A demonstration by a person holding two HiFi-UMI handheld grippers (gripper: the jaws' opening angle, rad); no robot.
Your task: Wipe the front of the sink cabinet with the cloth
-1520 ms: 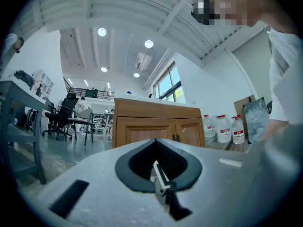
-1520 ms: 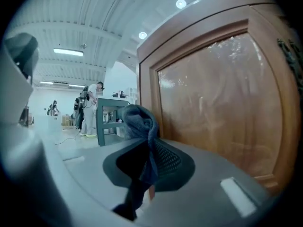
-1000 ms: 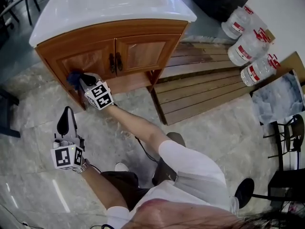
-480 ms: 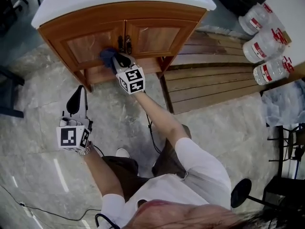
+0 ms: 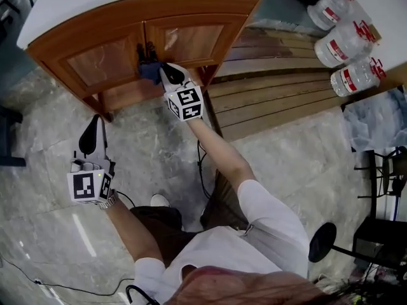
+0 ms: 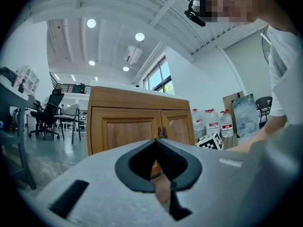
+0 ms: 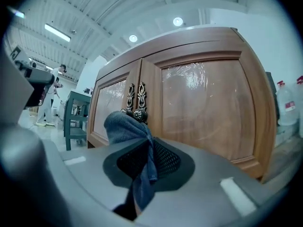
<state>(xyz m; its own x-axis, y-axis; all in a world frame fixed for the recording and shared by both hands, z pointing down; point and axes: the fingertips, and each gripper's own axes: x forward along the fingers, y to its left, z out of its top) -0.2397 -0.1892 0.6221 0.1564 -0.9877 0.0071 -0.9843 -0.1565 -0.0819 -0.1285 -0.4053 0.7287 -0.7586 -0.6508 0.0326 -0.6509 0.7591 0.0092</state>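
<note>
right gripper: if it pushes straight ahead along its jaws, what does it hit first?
Probably the door handles where the cabinet doors meet. The cloth pinched in the right gripper leads and would touch first; depth is unclear.

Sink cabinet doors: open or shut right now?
Shut. Both doors lie flush with no gap showing, and their handles sit side by side at the centre seam, just behind the cloth.

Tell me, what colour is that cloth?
Blue; the cloth shows best in the right gripper view.
</note>
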